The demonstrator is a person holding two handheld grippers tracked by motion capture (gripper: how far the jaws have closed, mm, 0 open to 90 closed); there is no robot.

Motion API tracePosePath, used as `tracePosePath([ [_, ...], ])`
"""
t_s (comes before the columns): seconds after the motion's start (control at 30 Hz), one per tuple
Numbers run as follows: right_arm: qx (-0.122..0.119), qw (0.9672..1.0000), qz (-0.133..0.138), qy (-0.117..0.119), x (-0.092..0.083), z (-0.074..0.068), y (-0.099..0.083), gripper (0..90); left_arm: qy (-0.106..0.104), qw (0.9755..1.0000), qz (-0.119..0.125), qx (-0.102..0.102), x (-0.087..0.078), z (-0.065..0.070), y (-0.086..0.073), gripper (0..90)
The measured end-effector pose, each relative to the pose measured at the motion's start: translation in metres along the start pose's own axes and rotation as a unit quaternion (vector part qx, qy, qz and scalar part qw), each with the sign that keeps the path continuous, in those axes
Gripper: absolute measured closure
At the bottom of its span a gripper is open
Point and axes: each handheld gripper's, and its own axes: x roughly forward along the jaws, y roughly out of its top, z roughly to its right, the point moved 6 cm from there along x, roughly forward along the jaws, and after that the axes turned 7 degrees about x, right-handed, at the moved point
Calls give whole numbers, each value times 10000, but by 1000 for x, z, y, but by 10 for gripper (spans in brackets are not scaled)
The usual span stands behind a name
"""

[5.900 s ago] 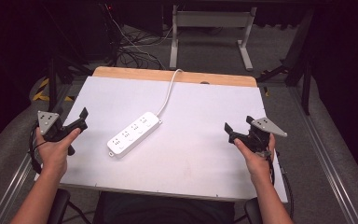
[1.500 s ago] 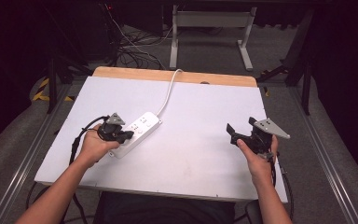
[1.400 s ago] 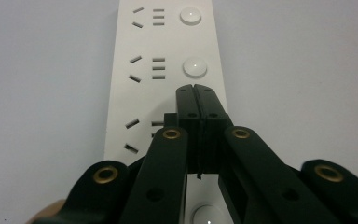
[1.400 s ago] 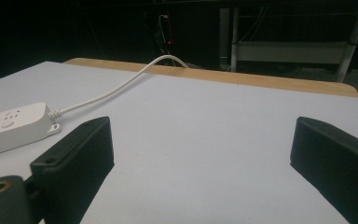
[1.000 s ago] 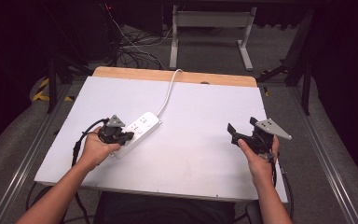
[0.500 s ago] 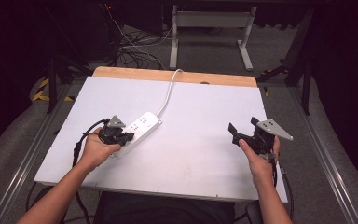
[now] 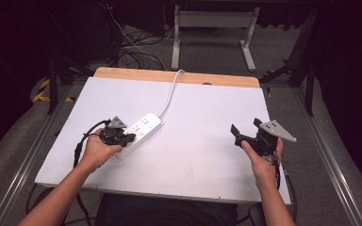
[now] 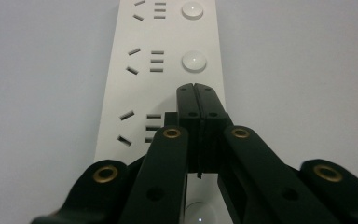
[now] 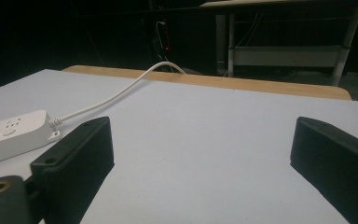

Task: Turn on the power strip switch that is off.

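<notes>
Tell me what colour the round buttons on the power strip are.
White, like the power strip itself; the buttons show best in the left gripper view.

In the high view, light from above falls evenly on the white surface, while the frame's edges sink into near-black. Shadows are soft and short. The left gripper view is sharp mid-frame, its lower edge blurred, perhaps from closeness. The right gripper view is dimmer, its upper half dark.

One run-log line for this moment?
left hand-held gripper: shut, tips over power strip by a round button | right hand-held gripper: open, empty | table
</notes>
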Motion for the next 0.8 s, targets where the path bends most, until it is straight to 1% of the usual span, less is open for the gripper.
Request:
tracePosePath([
  [0.07, -1, 10000, 6, 0, 0, 0, 0, 64, 51, 10000, -21, 61, 0, 0, 0, 900],
  [0.2, -11, 10000, 15, -9, -1, 0, 0, 64, 50, 10000, -28, 46, 0, 0, 0, 900],
  [0.3, -7, 10000, 6, -12, -1, 0, 0, 64, -1, 10000, -17, -3, 0, 0, 0, 900],
  [0.47, -7, 10000, -7, -15, 0, 0, 0, 64, 20, 10000, -34, 32, 0, 0, 1, 900],
  [0.7, -24, 10000, -23, -13, 1, 0, -1, 64, 52, 10000, -13, 24, 0, 0, 1, 900],
  [0.8, -20, 10000, -27, -16, 1, 0, -1, 64, 30, 10000, -27, 30, 0, 0, 1, 900],
])
